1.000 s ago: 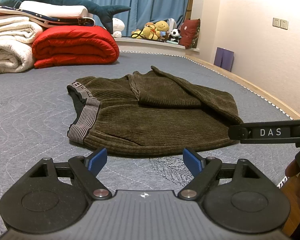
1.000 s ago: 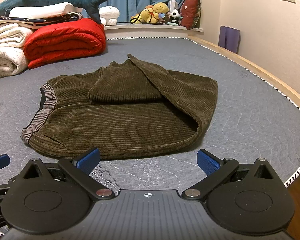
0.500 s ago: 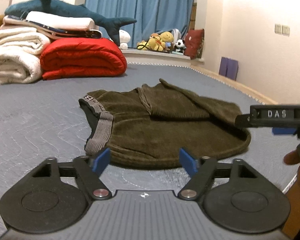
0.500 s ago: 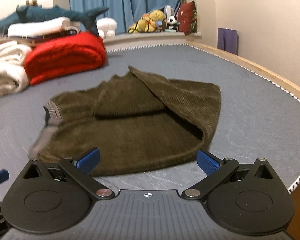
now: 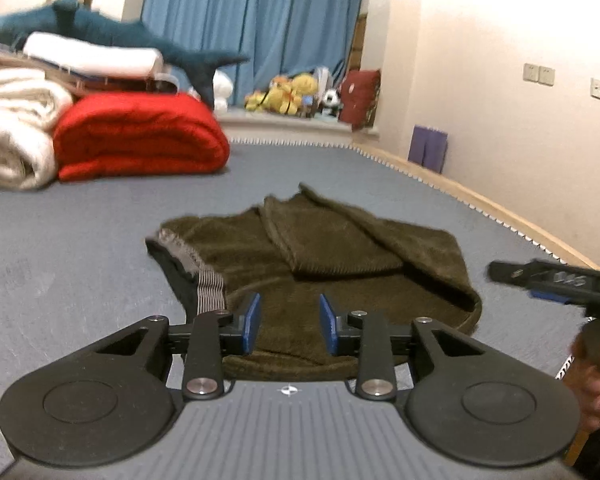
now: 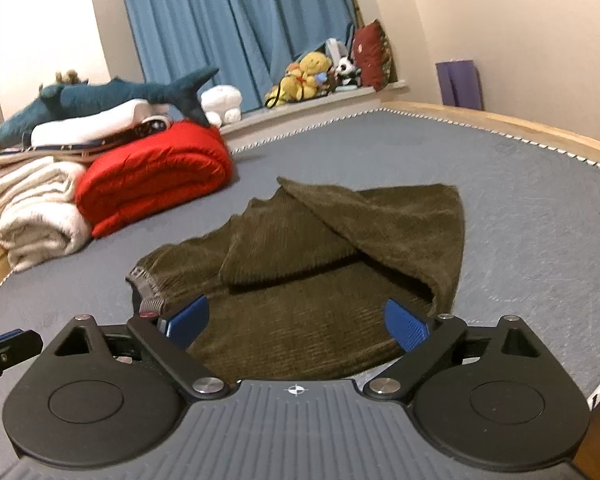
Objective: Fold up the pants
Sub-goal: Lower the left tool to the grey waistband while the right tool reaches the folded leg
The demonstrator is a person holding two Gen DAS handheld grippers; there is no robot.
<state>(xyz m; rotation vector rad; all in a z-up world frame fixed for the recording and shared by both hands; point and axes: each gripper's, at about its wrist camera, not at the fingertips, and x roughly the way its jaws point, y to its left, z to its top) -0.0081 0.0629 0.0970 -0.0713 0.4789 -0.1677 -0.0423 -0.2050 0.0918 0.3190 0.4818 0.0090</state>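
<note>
Left gripper [image 5: 289, 312] first: found it at the lower middle of its own view, 2 blue pads [image 5: 252, 320] drawn in to a narrow gap, jaws just then closing, nothing pinched between them, only cloth seen beyond the gap. Found the right gripper [image 6: 296, 322] at the lower middle of its own view, jaws wide after a slight closing, likewise clamped on nothing. Caught that same right gripper again at the right edge of the left wrist view, black and blurred, with a hand [image 5: 596, 380] on its grip at the lower right. Glimpsed 1 blue tip of the left gripper at the far left edge of the right wrist view. Saw the pants [image 5: 340, 248], olive corduroy, lying folded on the grey bed cover [image 5: 80, 240] at the centre of both views, just beyond the fingertips of both tools. Noted the striped grey waistband [image 5: 210, 284] at the left end of the bundle and 1 folded leg laid slantwise across the top. Placed a rolled red quilt [image 5: 140, 136] at the middle left, touching a cream blanket [image 5: 12, 128] at the left edge. Spotted a blue shark plush [image 5: 100, 28] on the stacked bedding above them, at the upper left. Marked blue curtains [image 5: 260, 20] at the upper centre and a row of soft toys [image 5: 288, 90] on the ledge below them.
</note>
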